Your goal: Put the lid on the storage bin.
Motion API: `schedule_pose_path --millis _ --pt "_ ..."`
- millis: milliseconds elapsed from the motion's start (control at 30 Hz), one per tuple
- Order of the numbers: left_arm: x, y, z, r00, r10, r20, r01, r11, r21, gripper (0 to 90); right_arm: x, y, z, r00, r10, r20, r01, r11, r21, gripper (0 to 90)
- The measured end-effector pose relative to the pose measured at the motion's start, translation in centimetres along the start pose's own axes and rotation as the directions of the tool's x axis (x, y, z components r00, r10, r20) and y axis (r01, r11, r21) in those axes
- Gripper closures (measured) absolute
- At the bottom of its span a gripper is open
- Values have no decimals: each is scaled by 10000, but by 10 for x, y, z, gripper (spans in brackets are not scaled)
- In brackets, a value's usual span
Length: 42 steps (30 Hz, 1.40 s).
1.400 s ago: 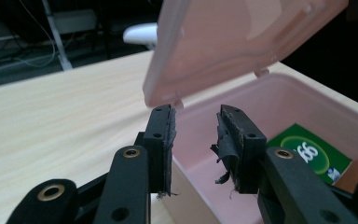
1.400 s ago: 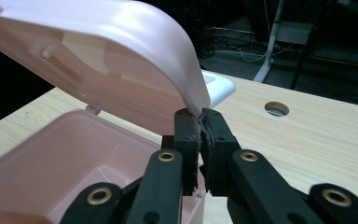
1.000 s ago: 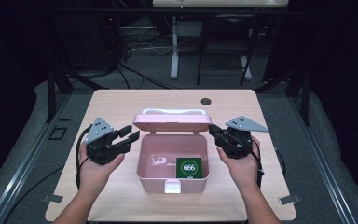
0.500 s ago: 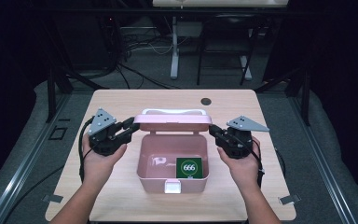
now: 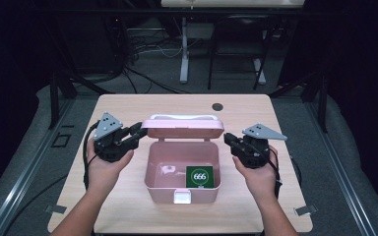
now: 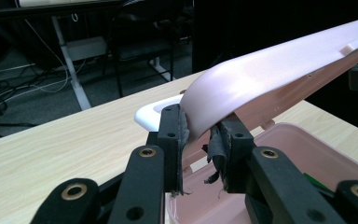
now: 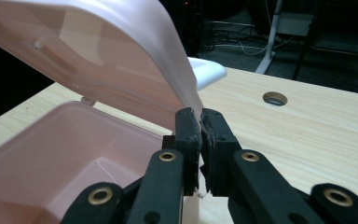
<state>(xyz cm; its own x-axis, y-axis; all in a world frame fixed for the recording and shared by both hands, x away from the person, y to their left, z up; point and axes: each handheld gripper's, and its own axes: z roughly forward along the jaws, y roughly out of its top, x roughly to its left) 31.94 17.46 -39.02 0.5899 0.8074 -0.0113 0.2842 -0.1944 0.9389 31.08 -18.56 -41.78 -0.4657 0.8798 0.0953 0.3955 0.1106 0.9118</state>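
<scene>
Pink box point(image 5: 182, 169) mid-worktop point(image 5: 128, 105), near edge free | left gripper point(image 5: 137, 132) jaws just closing, clamped on raised lid point(image 5: 183, 127) left edge | right gripper point(image 5: 228, 139) jaws together on lid's right edge | far worktop open

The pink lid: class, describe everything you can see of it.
The lid is glossy pink plastic with rounded corners and a white handle on top. It stands half open, tilted above the pink box and joined at its rear edge. The left tool pinches one side edge, its jaws having just closed; the right tool pinches the other.
</scene>
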Motion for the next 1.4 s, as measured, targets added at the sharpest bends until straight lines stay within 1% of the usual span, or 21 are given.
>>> schedule_pose_path --millis 67,100,167,267,333,367,400,467,633,700,800,1000,1067,1400 --pt "0 0 -1 10000 7 1 -7 10000 20 742 -2 -1 -1 10000 -9 78 8 9999 127 857" --pt "-1 0 -1 10000 23 5 -23 10000 51 741 -3 -2 0 9999 44 91 -44 10000 4 857" --pt "-1 0 -2 10000 37 -7 -37 10000 57 741 -5 -2 0 9999 90 111 -92 9999 102 855" --pt "-2 -1 -3 10000 25 13 -25 10000 -21 740 -6 -2 -1 9997 129 205 -127 9999 -69 851" --pt "-2 -1 -4 10000 50 23 -50 10000 -3 738 -7 -2 -2 9996 168 207 -167 9998 -51 847" --pt "-2 -1 -5 10000 54 29 -55 10000 19 738 -8 -1 -3 9996 170 208 -171 9998 48 845" --pt "-3 -1 -5 10000 38 25 -38 10000 9 737 -9 -1 -3 9995 212 233 -211 9998 -63 841" --pt "-4 -2 -6 10000 64 39 -64 10000 -5 736 -10 -1 -4 9994 230 262 -230 9997 -24 836" --pt "-4 -3 -8 9999 32 101 -32 10000 7 729 -11 -1 -4 9992 331 237 -329 9994 -98 831" --pt "-5 -4 -9 9999 70 111 -70 10000 12 729 -12 -1 -4 9991 339 272 -334 9992 -216 830" --pt "-6 -6 -11 9999 88 127 -87 10000 -10 729 -13 0 -5 9991 333 278 -331 9994 -63 827" --pt "-8 -9 -14 9998 104 197 -103 9999 -37 730 -14 -1 -4 9989 393 262 -389 9991 -169 815" --pt "-9 -10 -16 9997 128 216 -127 9999 -20 730 -14 0 -5 9989 371 287 -368 9993 -103 813" --pt "-13 -17 -22 9994 153 326 -151 9999 -60 730 -16 0 -5 9985 459 286 -454 9988 -200 805"
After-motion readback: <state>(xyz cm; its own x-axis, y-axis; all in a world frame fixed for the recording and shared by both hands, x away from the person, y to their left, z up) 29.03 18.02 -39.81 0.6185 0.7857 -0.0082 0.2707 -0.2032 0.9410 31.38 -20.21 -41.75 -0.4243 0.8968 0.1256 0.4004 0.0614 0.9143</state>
